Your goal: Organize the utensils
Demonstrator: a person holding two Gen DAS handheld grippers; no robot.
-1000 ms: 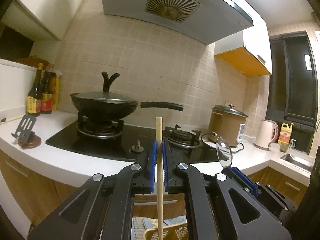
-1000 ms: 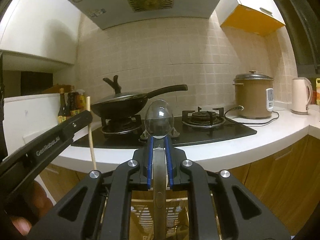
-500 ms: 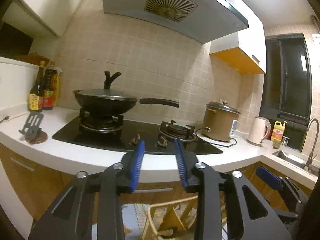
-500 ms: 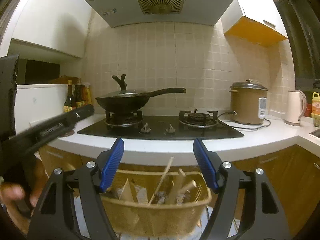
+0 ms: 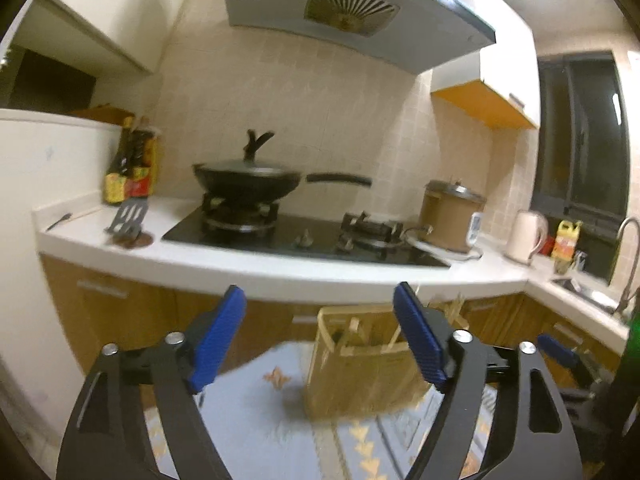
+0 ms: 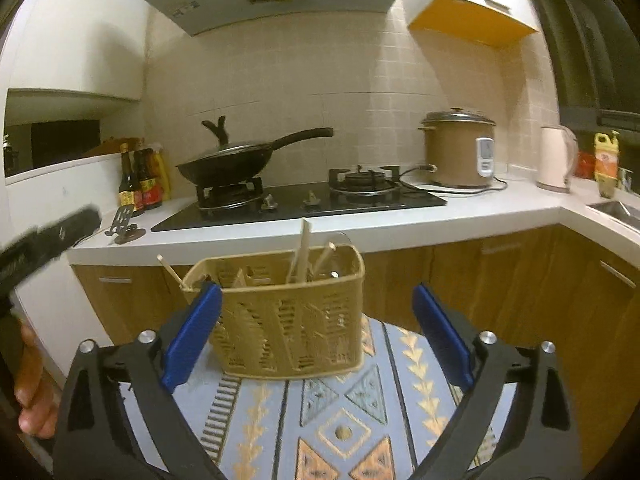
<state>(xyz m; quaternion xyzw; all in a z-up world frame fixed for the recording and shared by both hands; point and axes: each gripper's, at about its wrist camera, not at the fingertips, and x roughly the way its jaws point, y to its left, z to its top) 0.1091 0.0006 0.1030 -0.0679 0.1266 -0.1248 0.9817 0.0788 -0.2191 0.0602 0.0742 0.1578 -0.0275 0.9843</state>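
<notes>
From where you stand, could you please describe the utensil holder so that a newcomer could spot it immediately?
Find the white kitchen counter with the black stove. In front of it, on the patterned blue cloth, stands the tan slotted basket, the only container with wooden sticks poking out.

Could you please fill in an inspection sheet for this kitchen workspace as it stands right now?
Surface: blue patterned cloth under the basket.
Job's things: tan slotted plastic utensil basket upright, holding wooden chopsticks that lean and poke above its rim.
Clutter: nothing seen on the cloth.
Grippers: left gripper and right gripper both open and empty, jaws having just been opening.
Cables: black cord from the brown rice cooker.
Surroundings: black lidded wok on the stove, white kettle, sauce bottles.
</notes>
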